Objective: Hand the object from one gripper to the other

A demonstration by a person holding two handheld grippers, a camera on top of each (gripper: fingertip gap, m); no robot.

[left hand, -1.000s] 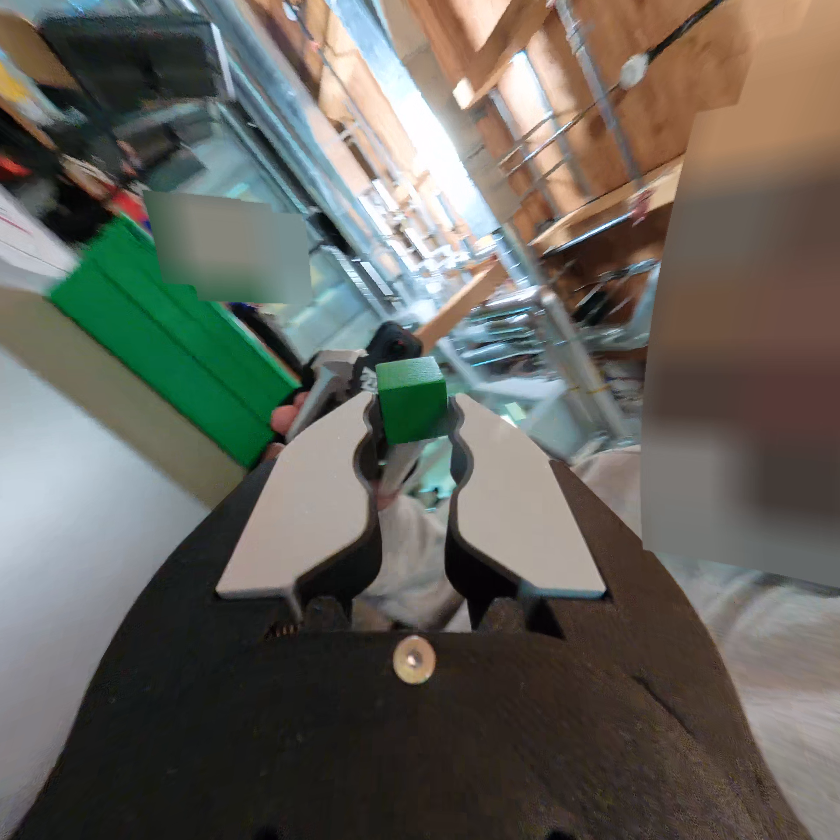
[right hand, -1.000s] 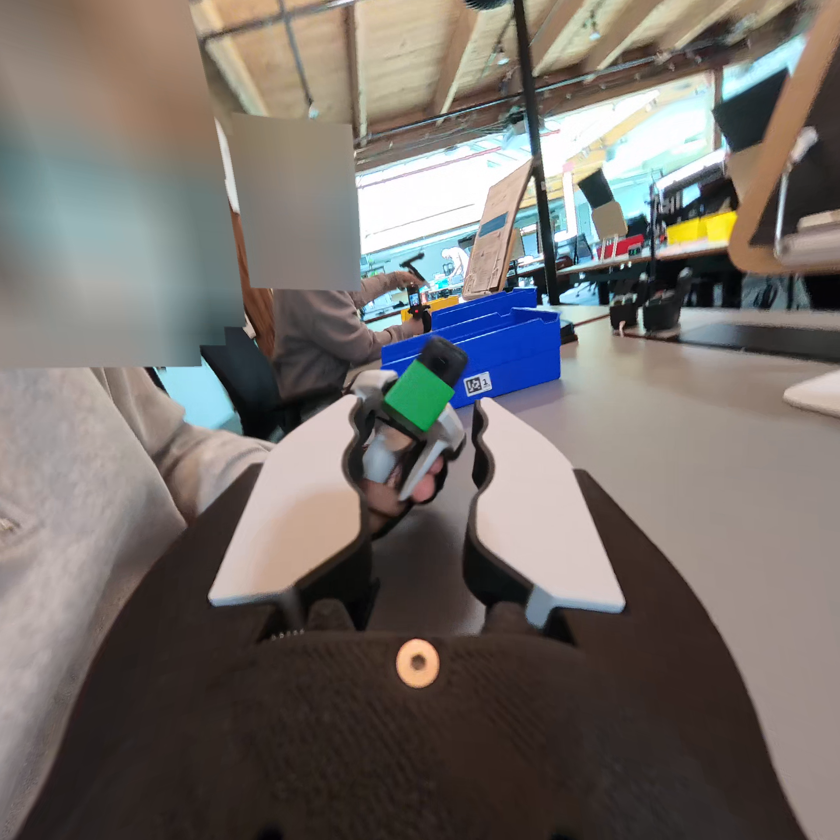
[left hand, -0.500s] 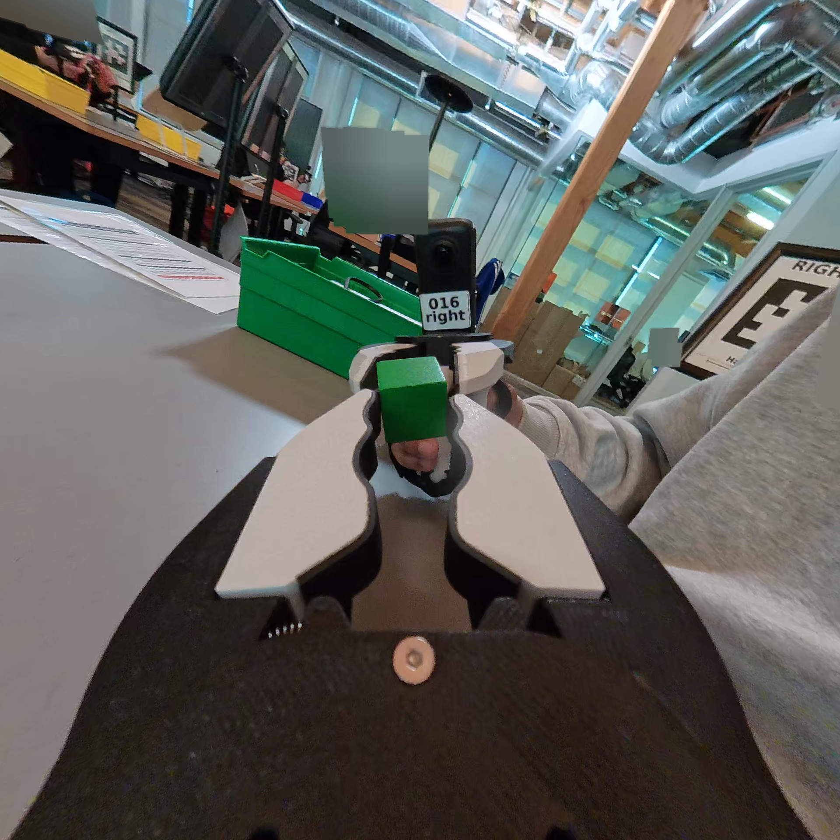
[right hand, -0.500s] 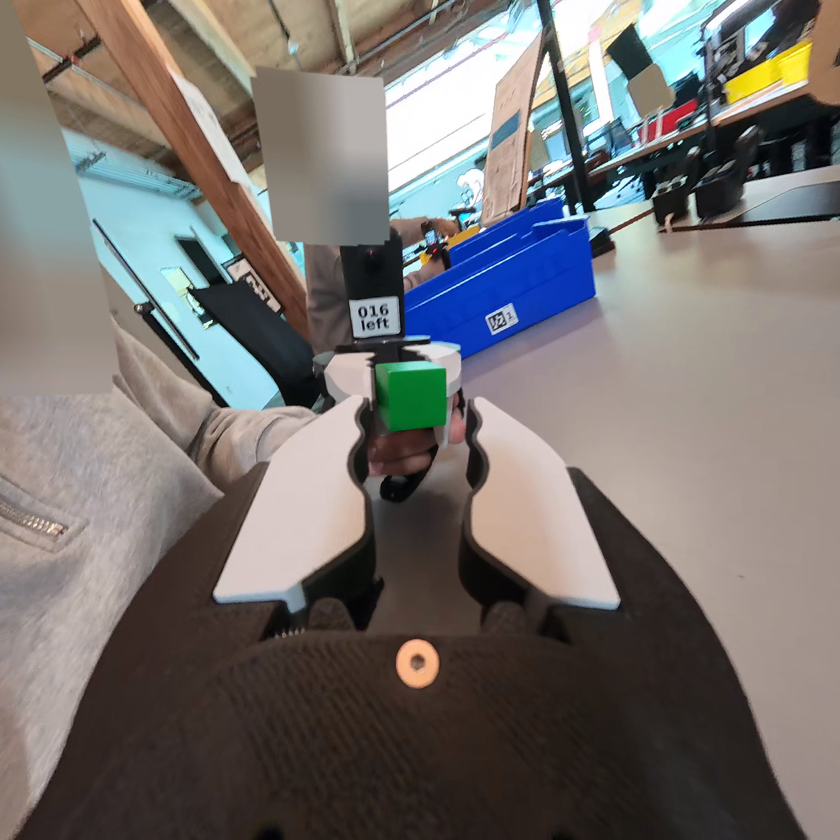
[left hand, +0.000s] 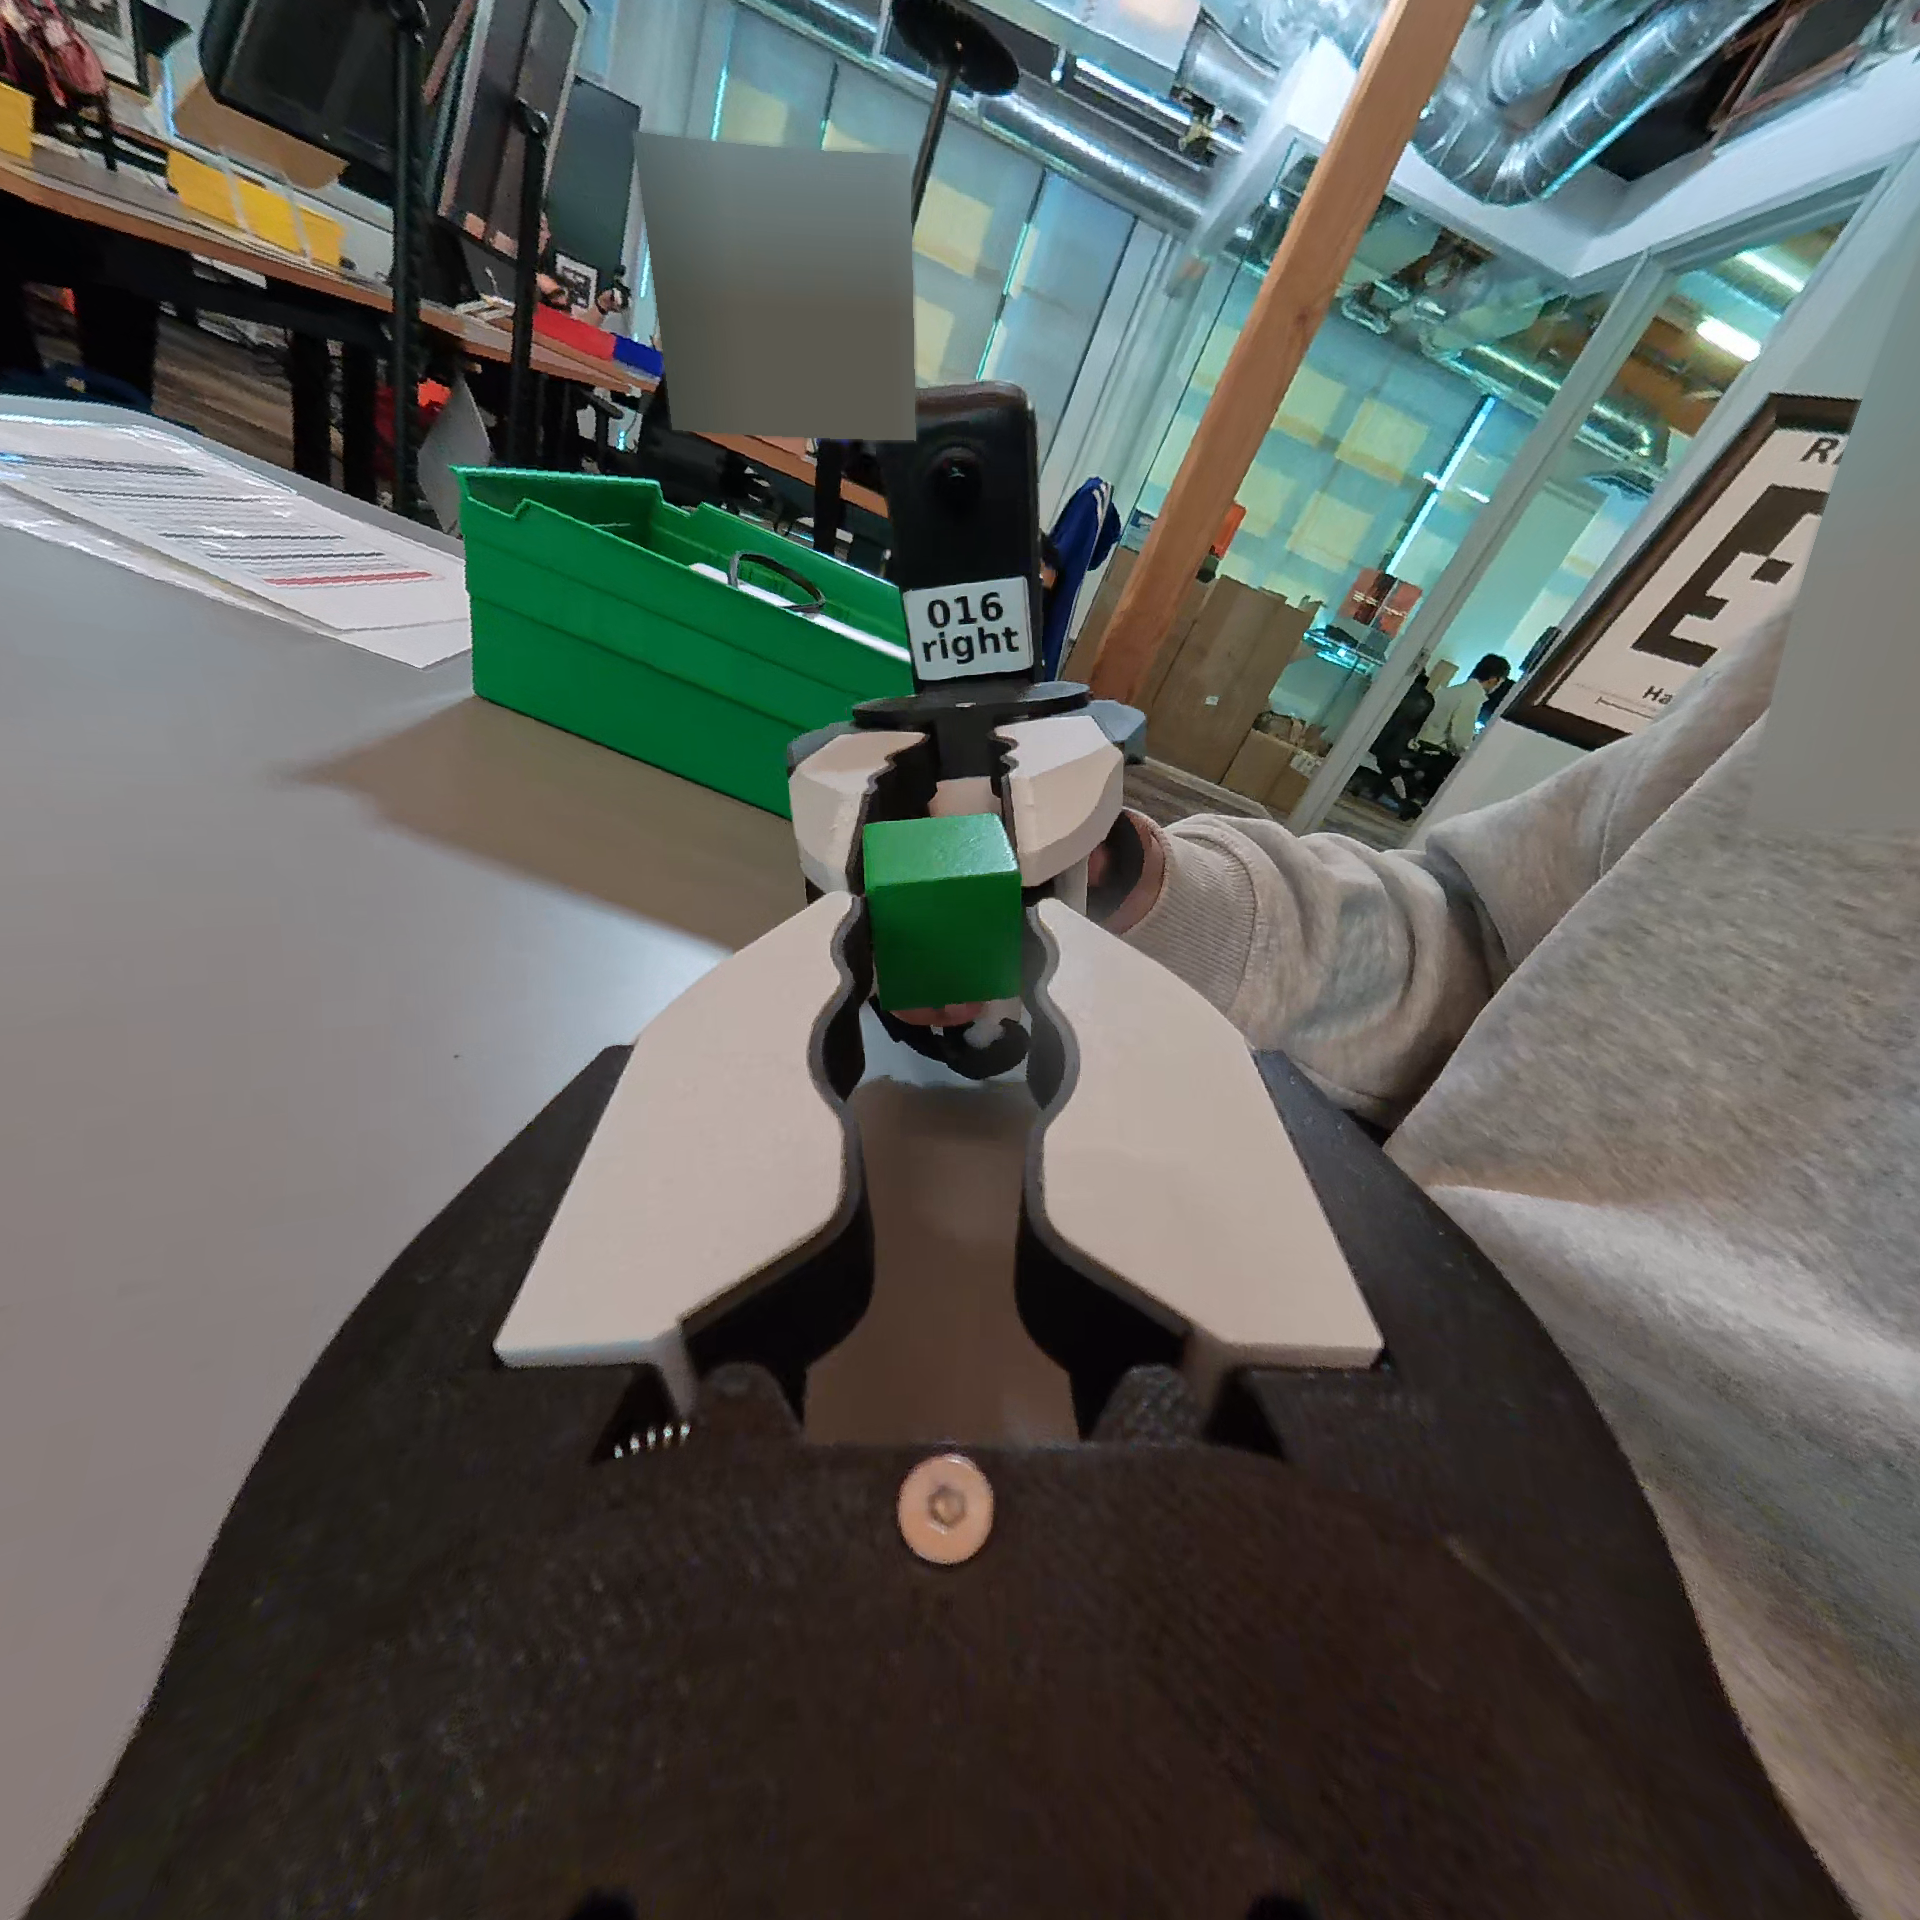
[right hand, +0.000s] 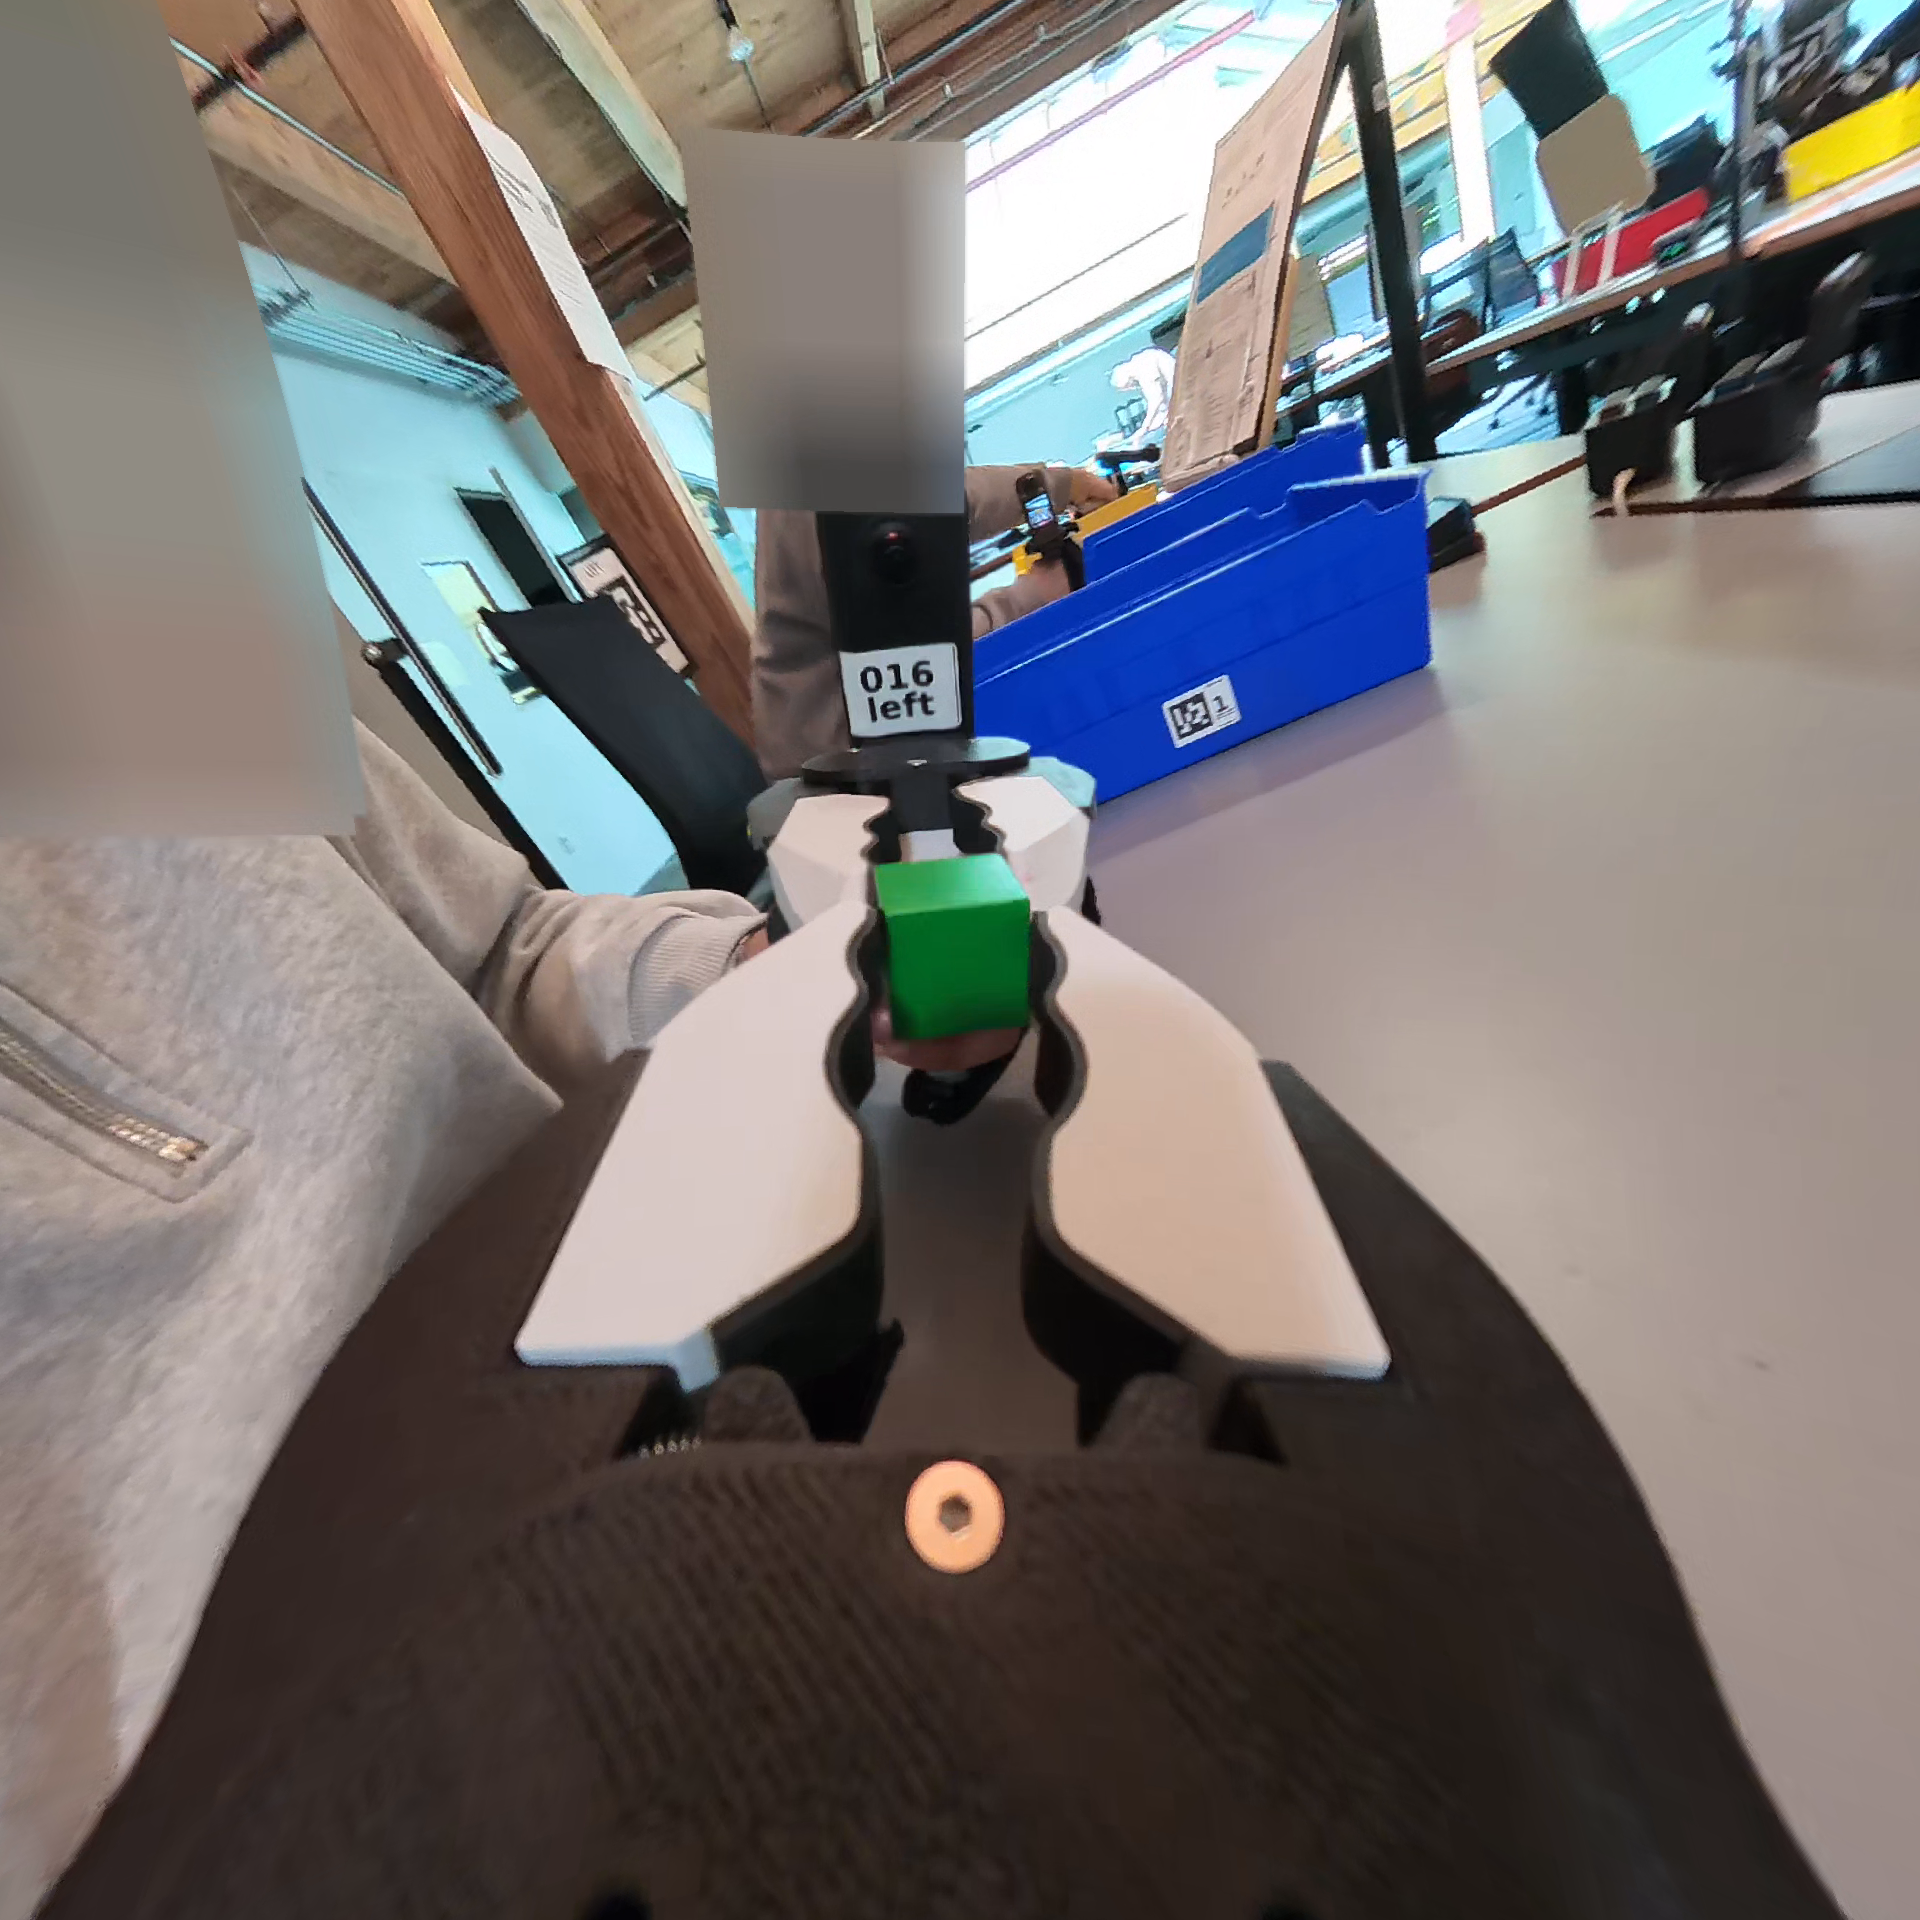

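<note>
A green cube [left hand: 940,914] is held in the air above the grey table [left hand: 260,987]. My left gripper [left hand: 945,935] is shut on it, its white fingertips pressed on the cube's two sides. My right gripper [left hand: 951,800] faces it head-on from the far side. In the right wrist view the right gripper [right hand: 951,961] has its fingertips against both sides of the same cube [right hand: 951,966], at the same width as the left's grip. The left gripper [right hand: 930,842] shows just behind the cube. Both grippers point at each other, level with the table.
A green bin [left hand: 623,644] and paper sheets [left hand: 260,540] lie on the table beyond the left gripper. Blue bins [right hand: 1226,644] stand at the back in the right wrist view. The person's grey sleeves [left hand: 1351,935] and a black chair [right hand: 623,727] are at the side. My two grippers' fingertips are within a few centimetres of each other.
Both grippers swung level and lined up facing each other. The right gripper came up to the cube and its fingers narrowed from wide open onto the cube's sides. The left kept its grip.
</note>
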